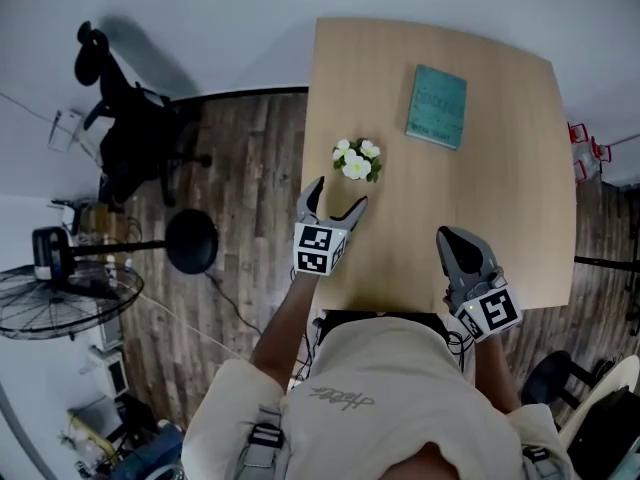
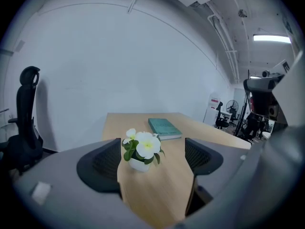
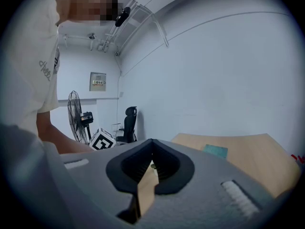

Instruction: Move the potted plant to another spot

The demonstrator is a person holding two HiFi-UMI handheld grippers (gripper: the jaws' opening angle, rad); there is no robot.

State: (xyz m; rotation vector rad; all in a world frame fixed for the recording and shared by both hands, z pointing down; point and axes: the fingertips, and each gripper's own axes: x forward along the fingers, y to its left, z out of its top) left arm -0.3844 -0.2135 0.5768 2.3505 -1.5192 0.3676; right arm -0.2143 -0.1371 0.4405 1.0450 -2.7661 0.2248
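Observation:
A small potted plant point(image 1: 357, 160) with white flowers in a white pot stands on the wooden table point(image 1: 500, 218) near its left edge. My left gripper point(image 1: 334, 201) is open just short of it, jaws pointing at the pot. In the left gripper view the plant point(image 2: 141, 150) sits between and just beyond the two dark pads point(image 2: 101, 165), with no contact visible. My right gripper point(image 1: 456, 239) rests near the table's front edge, jaws closed with nothing between them. In the right gripper view the right gripper point(image 3: 152, 164) has its tips meeting.
A teal book point(image 1: 437, 106) lies on the table beyond the plant, also seen as the book point(image 2: 164, 128) in the left gripper view. A black office chair point(image 1: 130, 118), a round stool point(image 1: 192, 241) and a fan point(image 1: 60, 298) stand on the wooden floor to the left.

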